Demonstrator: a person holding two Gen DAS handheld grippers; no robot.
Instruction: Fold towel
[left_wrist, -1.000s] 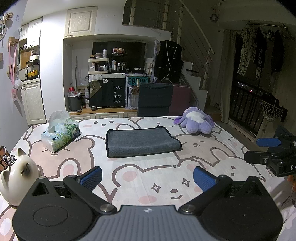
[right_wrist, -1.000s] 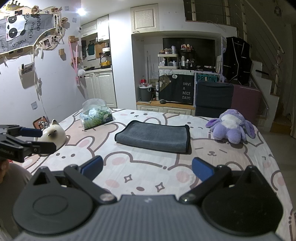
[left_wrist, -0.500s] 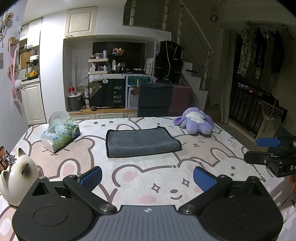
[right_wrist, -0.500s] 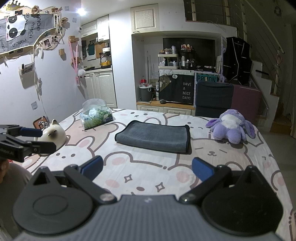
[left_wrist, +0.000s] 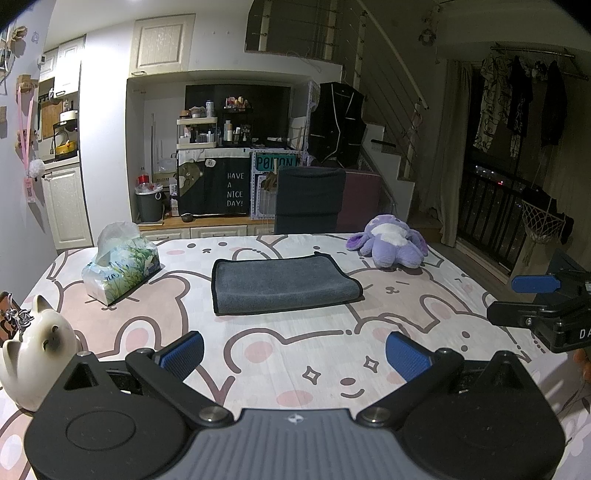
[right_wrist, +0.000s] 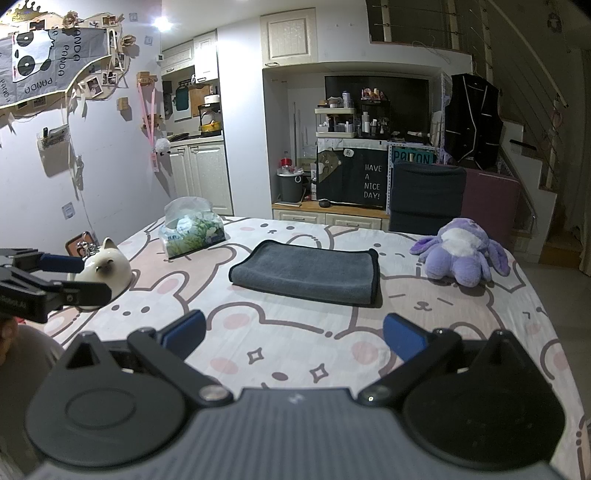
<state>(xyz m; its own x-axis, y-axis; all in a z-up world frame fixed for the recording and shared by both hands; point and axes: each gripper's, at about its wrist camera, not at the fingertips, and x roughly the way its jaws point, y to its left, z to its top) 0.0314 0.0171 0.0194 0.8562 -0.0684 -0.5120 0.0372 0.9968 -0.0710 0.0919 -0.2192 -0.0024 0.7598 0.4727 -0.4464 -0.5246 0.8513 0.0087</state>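
A dark grey towel (left_wrist: 282, 283) with a black edge lies folded flat in the middle of the table; it also shows in the right wrist view (right_wrist: 308, 271). My left gripper (left_wrist: 293, 354) is open and empty, held above the near part of the table, well short of the towel. My right gripper (right_wrist: 293, 334) is open and empty too, likewise back from the towel. Each gripper shows at the edge of the other's view: the right one (left_wrist: 539, 299) at far right, the left one (right_wrist: 70, 275) at far left.
The table has a pink bear-print cloth (left_wrist: 317, 354). A tissue pack (left_wrist: 120, 264) stands left of the towel, a white cat figure (left_wrist: 35, 354) at the near left, a purple plush toy (left_wrist: 389, 243) at the far right. A dark chair (left_wrist: 308, 199) stands behind the table.
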